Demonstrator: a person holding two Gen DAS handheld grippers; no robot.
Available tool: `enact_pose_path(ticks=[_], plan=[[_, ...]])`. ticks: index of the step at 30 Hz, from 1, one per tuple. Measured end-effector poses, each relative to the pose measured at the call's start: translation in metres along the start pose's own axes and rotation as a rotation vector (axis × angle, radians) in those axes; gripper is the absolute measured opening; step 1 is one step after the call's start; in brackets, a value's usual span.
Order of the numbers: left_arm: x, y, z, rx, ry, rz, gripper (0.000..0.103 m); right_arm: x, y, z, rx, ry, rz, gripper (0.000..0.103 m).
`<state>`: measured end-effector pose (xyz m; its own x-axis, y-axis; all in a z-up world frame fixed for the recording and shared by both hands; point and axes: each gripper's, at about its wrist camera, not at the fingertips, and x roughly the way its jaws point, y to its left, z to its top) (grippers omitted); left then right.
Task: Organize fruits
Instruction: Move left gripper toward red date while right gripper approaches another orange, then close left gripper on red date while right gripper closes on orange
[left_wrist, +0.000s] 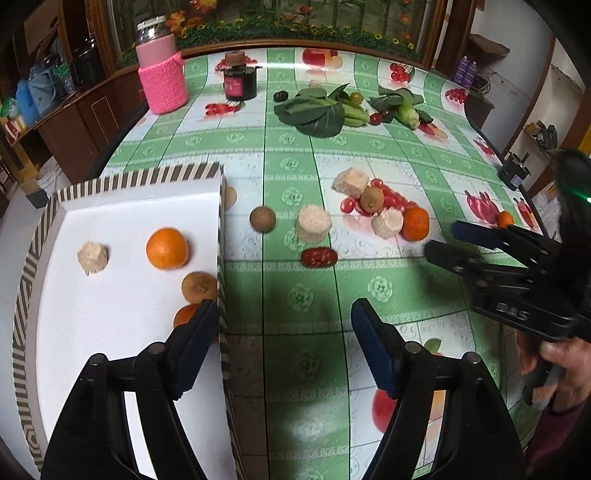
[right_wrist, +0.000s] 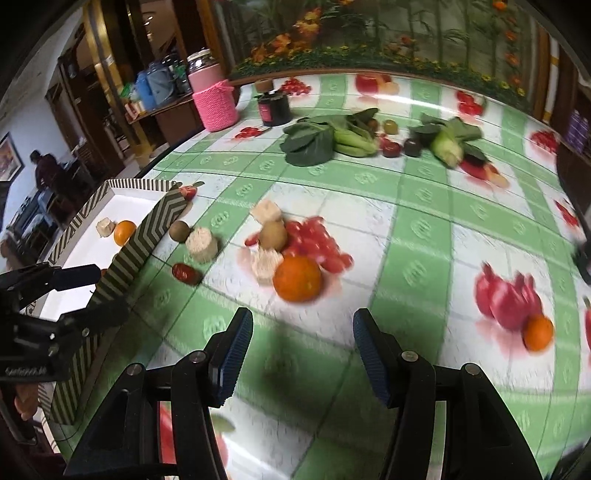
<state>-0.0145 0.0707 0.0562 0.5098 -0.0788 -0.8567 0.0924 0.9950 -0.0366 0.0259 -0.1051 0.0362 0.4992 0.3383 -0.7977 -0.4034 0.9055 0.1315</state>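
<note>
A white box with a striped rim (left_wrist: 140, 177) sits at the left and holds an orange (left_wrist: 167, 248), a beige chunk (left_wrist: 92, 257), a kiwi (left_wrist: 199, 286) and a second orange (left_wrist: 184, 315). My left gripper (left_wrist: 284, 321) is open and empty, straddling the box's right wall. On the table lie a kiwi (left_wrist: 262, 219), a beige chunk (left_wrist: 314, 223), a red date (left_wrist: 319, 257) and an orange (left_wrist: 416, 223). My right gripper (right_wrist: 303, 332) is open and empty, just short of that orange (right_wrist: 297, 277); it also shows in the left wrist view (left_wrist: 439, 240).
Leafy greens (left_wrist: 314, 112) lie at the back with a dark jar (left_wrist: 240, 82) and a pink-sleeved jar (left_wrist: 161, 74). A small orange (right_wrist: 538, 332) sits at the right. More chunks and a kiwi (right_wrist: 272, 234) cluster mid-table. The table edge runs along the right (left_wrist: 517, 177).
</note>
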Motion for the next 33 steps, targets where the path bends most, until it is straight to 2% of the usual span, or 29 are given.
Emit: enact_pose_path(ticks=[4,6,18,27,29,31,33], plan=[[0.003,-0.008,0.009,0.020,-0.004,-0.008,0.074,0.019,-0.002,0.011,-0.022,0.008,0.003,0.057],[0.009,-0.014,0.012,0.029,0.005,-0.010,0.074,0.027,-0.004,0.010,-0.025,0.036,0.020,0.031],[0.045,-0.028,0.018,0.045,0.051,0.012,0.074,-0.007,-0.020,-0.013,0.042,-0.038,0.045,0.031],[0.060,-0.027,0.020,0.031,0.069,0.012,0.073,-0.007,-0.025,-0.017,0.055,-0.041,0.072,0.031],[0.062,-0.027,0.020,0.040,0.057,0.030,0.063,-0.007,-0.026,-0.017,0.055,-0.040,0.073,0.031],[0.060,-0.027,0.020,0.047,0.045,0.015,0.040,-0.006,-0.026,-0.018,0.057,-0.039,0.077,0.031],[0.060,-0.026,0.021,0.049,0.040,0.014,0.026,-0.005,-0.026,-0.018,0.060,-0.038,0.074,0.031]])
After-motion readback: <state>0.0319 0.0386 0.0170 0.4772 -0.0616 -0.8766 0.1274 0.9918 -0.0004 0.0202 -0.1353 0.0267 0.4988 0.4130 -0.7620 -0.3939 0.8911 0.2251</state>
